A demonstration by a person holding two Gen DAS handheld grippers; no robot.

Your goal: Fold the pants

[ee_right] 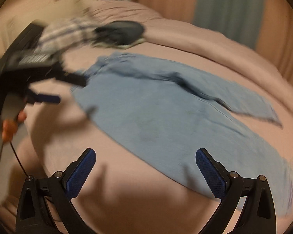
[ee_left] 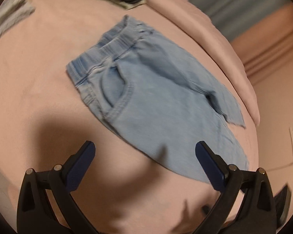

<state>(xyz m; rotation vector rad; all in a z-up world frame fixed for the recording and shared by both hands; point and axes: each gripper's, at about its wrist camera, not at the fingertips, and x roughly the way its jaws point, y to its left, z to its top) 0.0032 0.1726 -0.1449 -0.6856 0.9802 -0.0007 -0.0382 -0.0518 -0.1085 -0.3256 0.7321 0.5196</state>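
The light blue pants (ee_left: 146, 105) lie flat on the pink bed (ee_left: 29, 78), and both the left tongs (ee_left: 145, 148) and the right tongs (ee_right: 146, 156) are spread and empty, so each should probably pinch one edge squarely before folding.

- The bed (ee_left: 33, 89), under a pink cover, carries everything.
- Light-blue pants (ee_left: 156, 105) lie flat on it.
- Dark and striped clothes (ee_right: 99, 33) lie heaped beyond.

- Dim, warm pinkish light throughout
- Dark soft shadows on bed (ee_left: 29, 78) beneath jaws
- Heavy motion blur, worst in right wrist view
- Fisheye bending, black vignette at edges
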